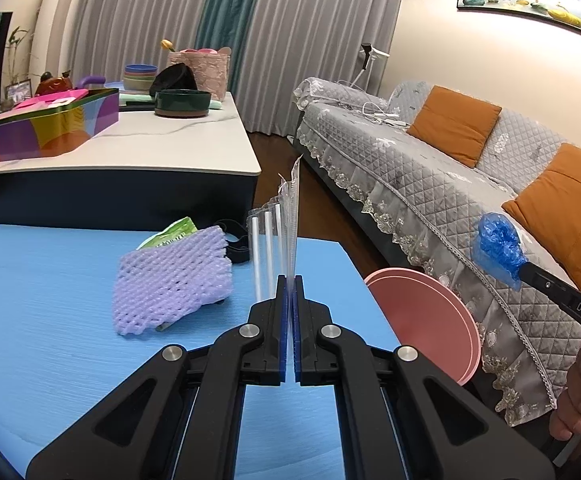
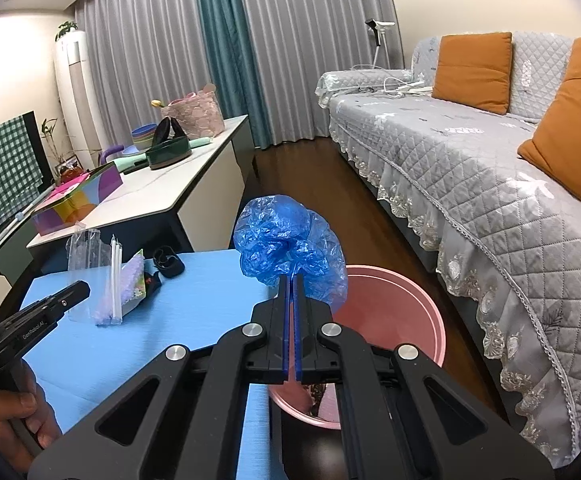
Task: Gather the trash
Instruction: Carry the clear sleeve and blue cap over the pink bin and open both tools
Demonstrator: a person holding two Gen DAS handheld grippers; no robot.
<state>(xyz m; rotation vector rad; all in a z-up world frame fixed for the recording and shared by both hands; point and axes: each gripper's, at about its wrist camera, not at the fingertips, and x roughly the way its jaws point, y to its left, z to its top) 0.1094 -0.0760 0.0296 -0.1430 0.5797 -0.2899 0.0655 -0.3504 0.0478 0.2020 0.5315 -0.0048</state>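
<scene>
Gripping, left gripper: clamped on a clear straw packet, upright above the blue mat.
Mat litter: purple foam net, green wrapper.
Right gripper: pinching a crumpled blue plastic cover over the pink bin.

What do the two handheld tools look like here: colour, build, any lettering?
Both the left tool and the right tool are matte black, with angular linkage arms, round silver pivot pins and blue pads lining the fingers. White lettering marks their sides. No cables or sleeves show.
</scene>
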